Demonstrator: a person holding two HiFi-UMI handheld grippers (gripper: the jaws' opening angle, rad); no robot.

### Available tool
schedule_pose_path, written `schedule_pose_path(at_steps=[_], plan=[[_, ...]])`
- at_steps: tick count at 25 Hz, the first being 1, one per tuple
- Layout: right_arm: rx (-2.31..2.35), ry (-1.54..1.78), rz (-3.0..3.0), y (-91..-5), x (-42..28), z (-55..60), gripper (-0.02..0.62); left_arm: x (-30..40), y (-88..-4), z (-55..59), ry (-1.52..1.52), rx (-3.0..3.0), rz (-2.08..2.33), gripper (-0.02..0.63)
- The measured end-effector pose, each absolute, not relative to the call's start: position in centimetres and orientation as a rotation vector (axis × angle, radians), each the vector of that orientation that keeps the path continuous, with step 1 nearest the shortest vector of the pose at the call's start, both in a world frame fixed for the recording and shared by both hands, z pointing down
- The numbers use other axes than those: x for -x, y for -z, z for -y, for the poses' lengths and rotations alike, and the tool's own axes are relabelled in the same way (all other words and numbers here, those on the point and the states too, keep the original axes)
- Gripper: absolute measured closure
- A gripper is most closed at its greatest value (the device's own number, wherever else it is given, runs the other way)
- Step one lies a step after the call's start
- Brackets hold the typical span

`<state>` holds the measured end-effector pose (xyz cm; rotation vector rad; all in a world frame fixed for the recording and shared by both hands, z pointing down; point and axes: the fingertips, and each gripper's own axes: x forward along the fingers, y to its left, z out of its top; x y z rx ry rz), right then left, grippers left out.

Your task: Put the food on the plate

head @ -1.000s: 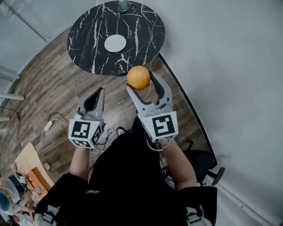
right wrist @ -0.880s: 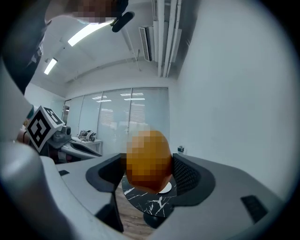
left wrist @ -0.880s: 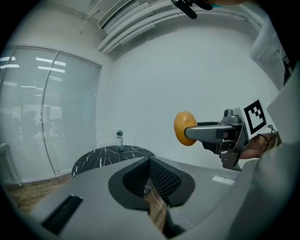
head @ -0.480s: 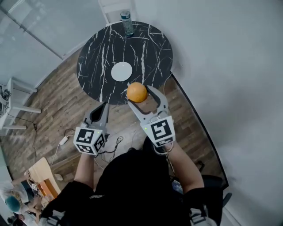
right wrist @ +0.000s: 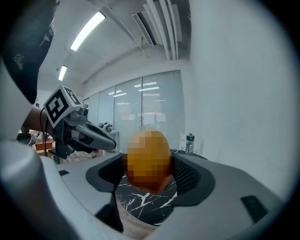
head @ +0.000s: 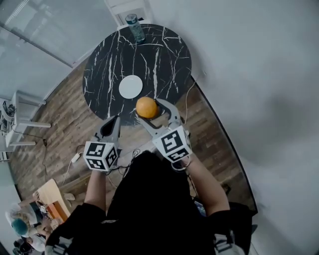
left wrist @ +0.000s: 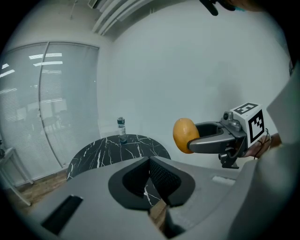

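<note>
A white plate [head: 130, 86] lies near the middle of a round black marble table [head: 164, 55]. My right gripper [head: 149, 108] is shut on an orange [head: 147, 107], held in the air over the table's near edge, just below-right of the plate. The right gripper view shows the orange [right wrist: 149, 161] filling the space between both pads. My left gripper [head: 113, 120] hangs to the left over the wood floor, short of the table, jaws together and empty. From the left gripper view, the orange [left wrist: 184, 135] shows at the right, above the table [left wrist: 117, 147].
A water bottle [head: 134, 27] stands at the table's far edge, with a white chair [head: 128, 7] behind it. A grey wall [head: 249, 74] runs along the right. White furniture [head: 20, 114] stands at the left; cables [head: 75, 157] lie on the floor.
Both grippers and the held orange have come closer to the table; the orange went from over the floor to over the table's near edge, by the plate.
</note>
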<state>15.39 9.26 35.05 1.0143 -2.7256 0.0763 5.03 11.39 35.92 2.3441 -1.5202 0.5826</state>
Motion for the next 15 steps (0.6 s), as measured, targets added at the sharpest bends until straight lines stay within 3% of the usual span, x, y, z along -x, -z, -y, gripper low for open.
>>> schedule_pose_path(at_steps=[15], plan=[[-0.897,0.056,2.554,-37.4,-17.0,-5.3,0.29,-5.6,-40.2,-7.2,-0.543,-2.265,1.5,0.606]])
